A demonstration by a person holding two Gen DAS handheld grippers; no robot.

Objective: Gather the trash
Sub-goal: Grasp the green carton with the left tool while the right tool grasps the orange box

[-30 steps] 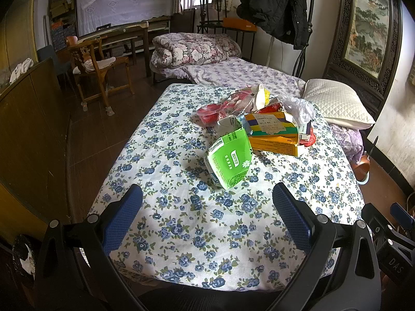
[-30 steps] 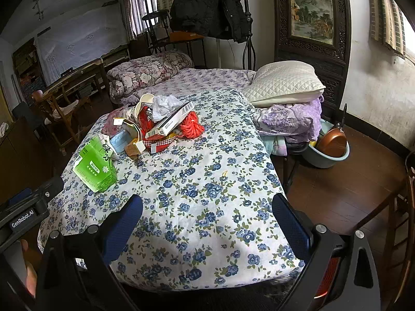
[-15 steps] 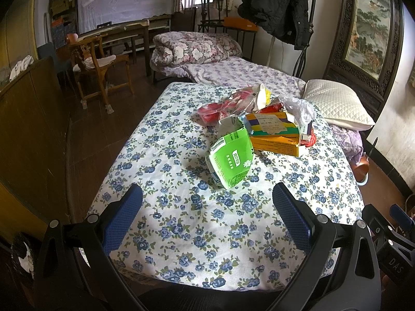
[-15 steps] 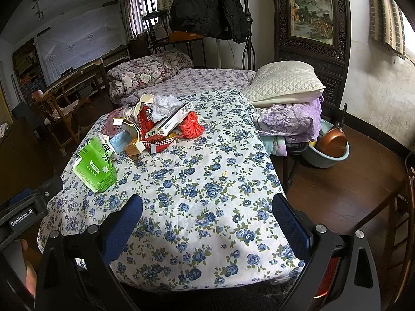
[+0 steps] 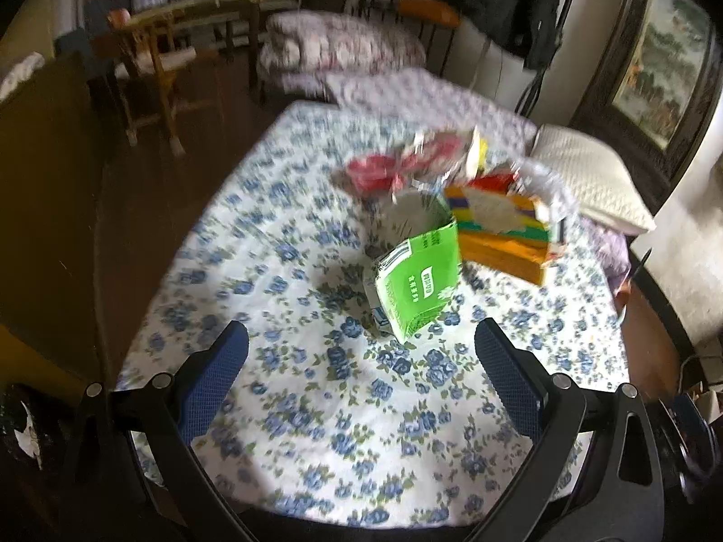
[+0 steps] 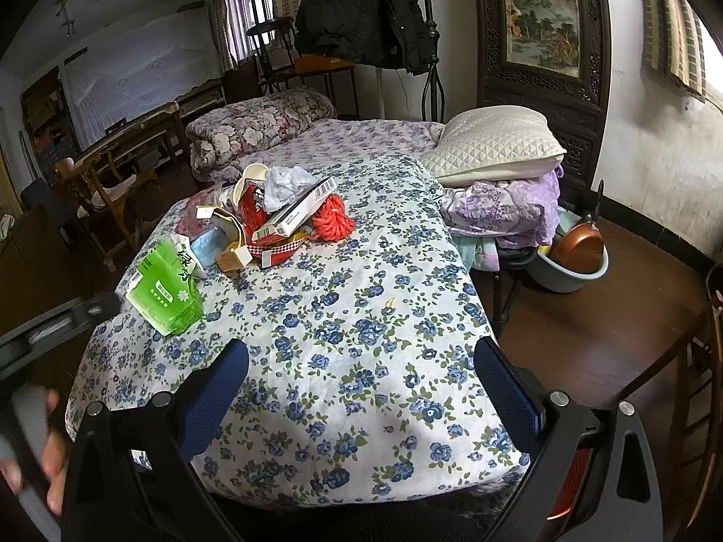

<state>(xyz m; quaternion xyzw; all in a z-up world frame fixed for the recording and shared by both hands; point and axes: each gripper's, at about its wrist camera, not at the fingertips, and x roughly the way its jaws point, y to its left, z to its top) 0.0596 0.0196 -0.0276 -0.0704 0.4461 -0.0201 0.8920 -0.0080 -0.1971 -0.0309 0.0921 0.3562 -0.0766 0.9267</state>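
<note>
Floral sheet first: the blue-flowered bedspread (image 6: 361, 316) fills both views, and nearly all the trash sits in one heap on its far half. No bin or bag for collecting shows anywhere; the only vessel in sight is a blue basin (image 6: 565, 278) on the floor beside the bed, with a copper pan (image 6: 578, 246) standing in it.

Biggest piece in the pile, the yellow carton (image 5: 501, 230), lies flat and looks rigid enough to clamp across its thin edge. Leaning over the heap is a white box (image 6: 300, 210), long and light by the look of it. Crumpled white plastic (image 6: 284, 183) sits on top, soft and likely to slip. A red knitted bundle (image 6: 332, 221) rests against the pile's near side, squashy and easy to pinch.

Nearest, slightly apart from the heap, lies the green packet (image 5: 418, 287), thin film, probably almost weightless; I'd take it at the crimped end.

Left gripper (image 5: 361, 370) hovers spread wide just short of it, carrying nothing. Right gripper (image 6: 361, 388) hangs equally agape over bare sheet, empty.
</note>
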